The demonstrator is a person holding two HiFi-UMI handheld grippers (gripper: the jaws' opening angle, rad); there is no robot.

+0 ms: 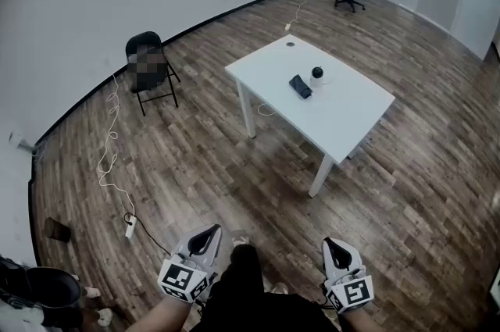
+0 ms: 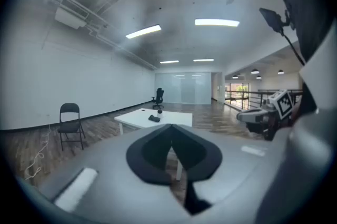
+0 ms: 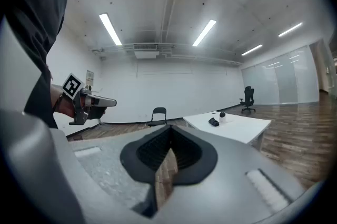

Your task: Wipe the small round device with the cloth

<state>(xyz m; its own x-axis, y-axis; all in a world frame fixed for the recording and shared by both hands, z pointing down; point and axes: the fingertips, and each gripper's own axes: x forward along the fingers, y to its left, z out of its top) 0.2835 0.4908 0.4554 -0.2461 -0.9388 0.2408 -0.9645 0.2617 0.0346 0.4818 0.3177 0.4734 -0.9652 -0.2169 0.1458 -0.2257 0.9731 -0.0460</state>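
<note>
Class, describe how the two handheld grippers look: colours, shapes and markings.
Both the left gripper and the right gripper have pale grey, wedge-shaped bodies with black jaw pads. Each carries a cube bearing black-and-white square markers. The person's clothing is black.

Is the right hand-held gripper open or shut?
Shut: the right hand-held gripper shows its pads meeting at the tips, with nothing between them.

The small round device (image 1: 317, 74) stands upright near the middle of the white worktop (image 1: 344, 116), far off across the room. It has a dark ball-shaped top on a pale lower body. The cloth (image 1: 300, 86) is dark and bunched into a small, long lump, lying flat on the worktop just beside the device, to its left and a little nearer; whether the two touch cannot be told
</note>
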